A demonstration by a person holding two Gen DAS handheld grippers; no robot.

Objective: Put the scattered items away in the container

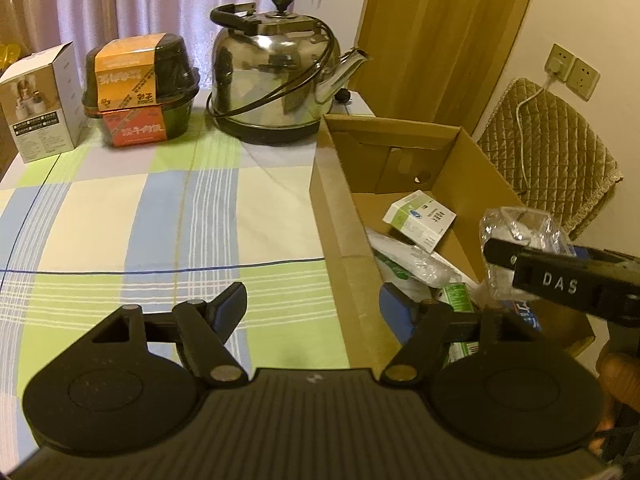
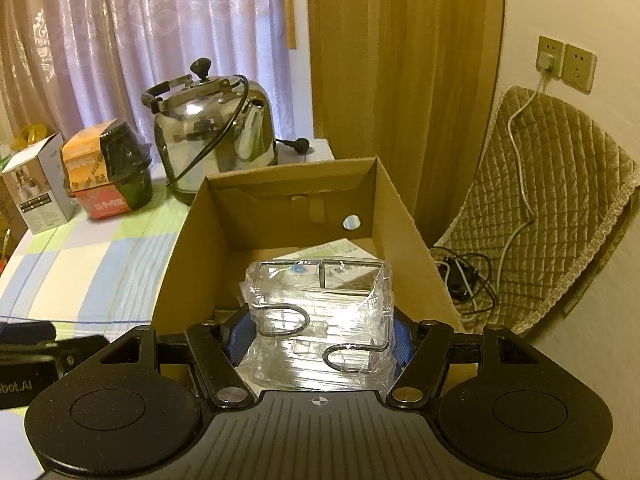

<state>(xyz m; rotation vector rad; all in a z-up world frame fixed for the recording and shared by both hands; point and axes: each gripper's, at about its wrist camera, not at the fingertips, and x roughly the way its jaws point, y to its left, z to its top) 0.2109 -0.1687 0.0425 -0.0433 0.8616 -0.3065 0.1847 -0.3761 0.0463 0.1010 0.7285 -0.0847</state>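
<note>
Clamped between your right gripper's (image 2: 316,334) blue pads (image 2: 236,338) is a clear plastic-wrapped packet (image 2: 320,320) with wire hooks, crinkly and glossy, hanging over the cardboard box (image 2: 192,240); you look to be on the drop-off step. Next, I judge, you lower it onto the small cartons (image 1: 420,216) and plastic packets already inside the box and spread the jaws, keeping the wrap from catching on a pad. Your left gripper (image 1: 316,312) hangs spread and empty astride the box's near-left wall (image 1: 340,240), over the checked tablecloth (image 1: 160,220).
</note>
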